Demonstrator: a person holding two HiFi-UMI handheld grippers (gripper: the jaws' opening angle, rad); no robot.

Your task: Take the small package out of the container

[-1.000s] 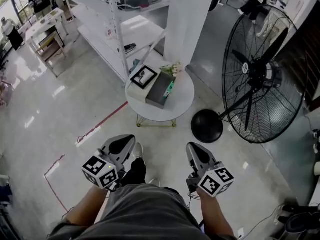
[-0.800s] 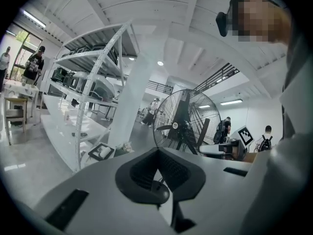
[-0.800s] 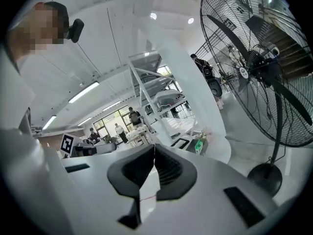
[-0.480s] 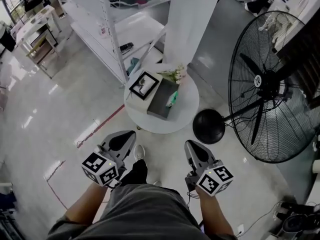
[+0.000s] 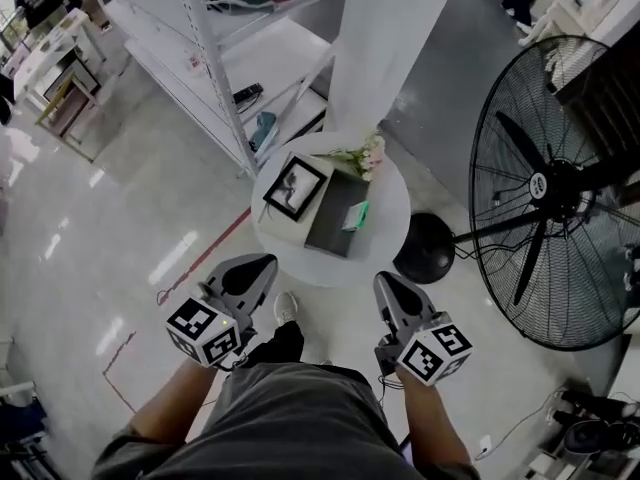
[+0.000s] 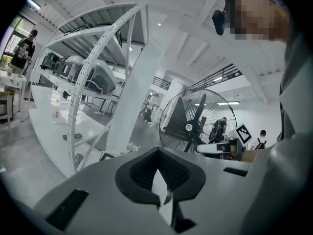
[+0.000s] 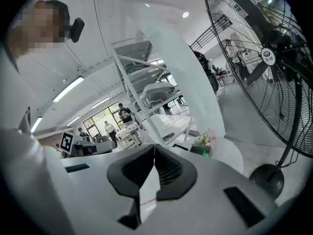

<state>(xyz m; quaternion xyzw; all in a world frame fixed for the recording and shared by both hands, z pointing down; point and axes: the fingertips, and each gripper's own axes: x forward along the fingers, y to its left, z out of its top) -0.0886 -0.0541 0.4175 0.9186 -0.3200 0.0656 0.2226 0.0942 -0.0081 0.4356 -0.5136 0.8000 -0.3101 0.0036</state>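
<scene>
Standing short of a round white surface [image 5: 385,260], a person holds the left gripper [image 5: 262,263] and right gripper [image 5: 384,280] low, just off its near edge. Both have their jaws pressed together with nothing between them. A dark container [image 5: 328,233] lies mid-surface with the small green package [image 5: 355,216] inside, toward its right side. A picture frame [image 5: 294,188] sits by the left edge, flowers [image 5: 365,155] at the far edge.

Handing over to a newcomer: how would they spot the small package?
Left of the big black fan stands a round white table. On it lies a dark grey container, beside a black picture frame; the small package is the only bright green thing inside.
</scene>
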